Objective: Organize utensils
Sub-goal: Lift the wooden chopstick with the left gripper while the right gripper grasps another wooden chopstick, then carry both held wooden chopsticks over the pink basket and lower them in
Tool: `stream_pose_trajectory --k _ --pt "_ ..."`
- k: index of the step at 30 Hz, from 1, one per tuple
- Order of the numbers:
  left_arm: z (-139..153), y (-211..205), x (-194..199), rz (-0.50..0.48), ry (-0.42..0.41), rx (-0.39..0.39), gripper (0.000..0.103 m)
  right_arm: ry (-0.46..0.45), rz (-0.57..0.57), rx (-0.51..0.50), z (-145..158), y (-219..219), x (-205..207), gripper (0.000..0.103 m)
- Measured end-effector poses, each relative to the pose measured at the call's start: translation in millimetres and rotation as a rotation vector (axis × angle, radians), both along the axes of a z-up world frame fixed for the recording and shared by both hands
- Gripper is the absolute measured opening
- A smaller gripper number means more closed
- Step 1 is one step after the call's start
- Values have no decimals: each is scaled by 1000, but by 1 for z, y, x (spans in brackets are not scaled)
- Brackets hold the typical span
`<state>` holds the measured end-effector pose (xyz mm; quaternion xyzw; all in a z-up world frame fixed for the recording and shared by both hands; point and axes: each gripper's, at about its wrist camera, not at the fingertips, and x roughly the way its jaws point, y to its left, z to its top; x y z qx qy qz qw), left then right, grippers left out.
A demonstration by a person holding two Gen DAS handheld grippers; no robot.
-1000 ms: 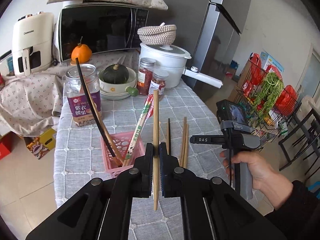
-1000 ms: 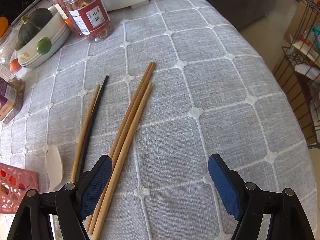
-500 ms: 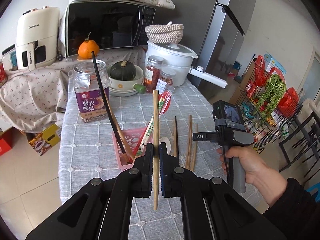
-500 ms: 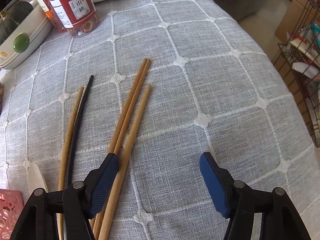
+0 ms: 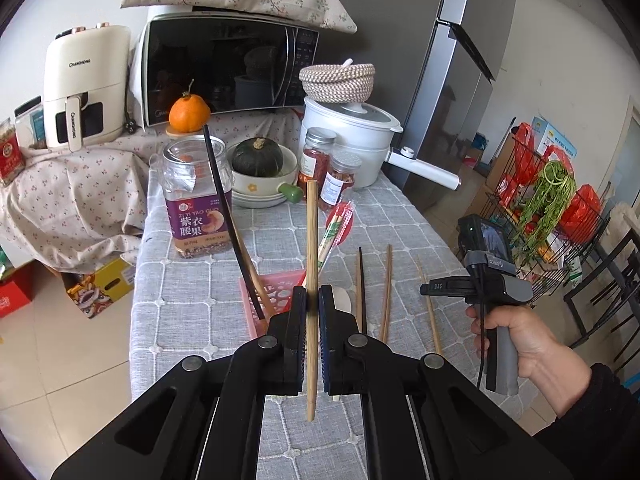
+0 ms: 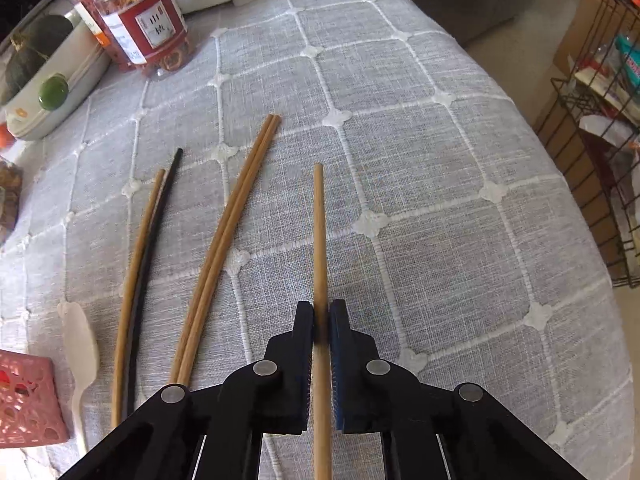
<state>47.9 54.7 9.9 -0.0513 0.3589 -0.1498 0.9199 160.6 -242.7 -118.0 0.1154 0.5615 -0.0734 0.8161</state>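
The left gripper (image 5: 312, 300) squeezes one wooden chopstick (image 5: 311, 240) and holds it up above the pink basket (image 5: 276, 284). The right gripper (image 6: 320, 312) is pinched tight on another wooden stick (image 6: 319, 232) lying on the gray tablecloth (image 6: 420, 160). Just to its left lie two more sticks (image 6: 228, 232), a black one (image 6: 154, 232) and a small white spoon (image 6: 80, 340)

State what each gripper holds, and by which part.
Left gripper: a wooden chopstick, gripped below its middle. Right gripper: another chopstick, gripped about midway.
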Motion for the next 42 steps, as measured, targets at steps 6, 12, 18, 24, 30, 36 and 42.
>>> stream_pose_trajectory --k 6,12,18,24,30,36,42 --pt "20 0 -11 -1 -61 -22 6 -175 44 47 62 7 -28 6" --pt "43 2 -23 25 -163 -51 6 -339 86 115 114 13 -61 6" --pt "63 15 -31 100 -305 -106 6 -469 116 166 151 24 -83 6" --pt "61 23 -21 178 -360 -96 6 -517 163 180 164 39 -89 6" --pt "35 21 0 222 -341 -34 6 -538 190 201 167 51 -90 6" --pt "4 18 25 228 -267 -19 6 -595 237 223 176 70 -93 6" --pt "-19 18 45 220 -176 -17 6 -627 288 229 178 92 -94 6"
